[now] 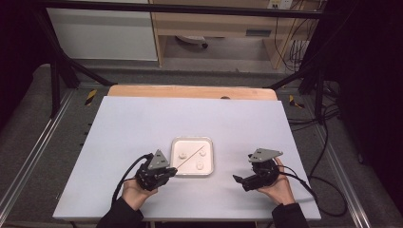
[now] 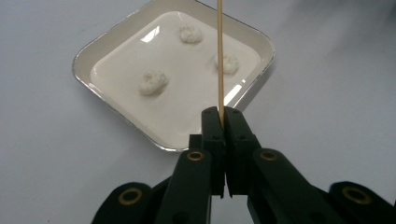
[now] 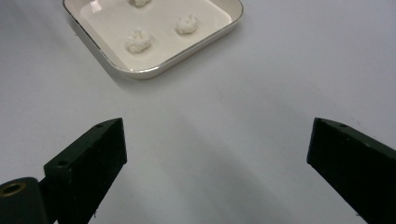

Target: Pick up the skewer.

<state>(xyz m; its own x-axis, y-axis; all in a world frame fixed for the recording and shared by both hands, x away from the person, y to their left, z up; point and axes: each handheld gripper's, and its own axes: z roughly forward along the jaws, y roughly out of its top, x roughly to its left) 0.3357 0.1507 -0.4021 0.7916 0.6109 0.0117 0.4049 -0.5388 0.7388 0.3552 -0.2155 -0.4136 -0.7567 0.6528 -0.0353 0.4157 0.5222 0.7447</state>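
Two grippers (image 1: 172, 172) (image 1: 236, 178) — one skewer (image 2: 220, 56), three lumps (image 2: 152, 81).

A thin, straight wooden skewer (image 2: 220, 60) is clamped at its near end in the closed left claw (image 2: 223, 116) and slants out over the white square tray (image 2: 86, 60). Three small white lumps lie apart inside the tray: one (image 2: 152, 81) near its middle, one (image 2: 190, 33) toward the far side, one (image 2: 229, 63) right by the skewer.

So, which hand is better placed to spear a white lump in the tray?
Left. Its gripper is shut on the skewer, which already points over the tray. The right gripper is open, empty, and beside the tray.
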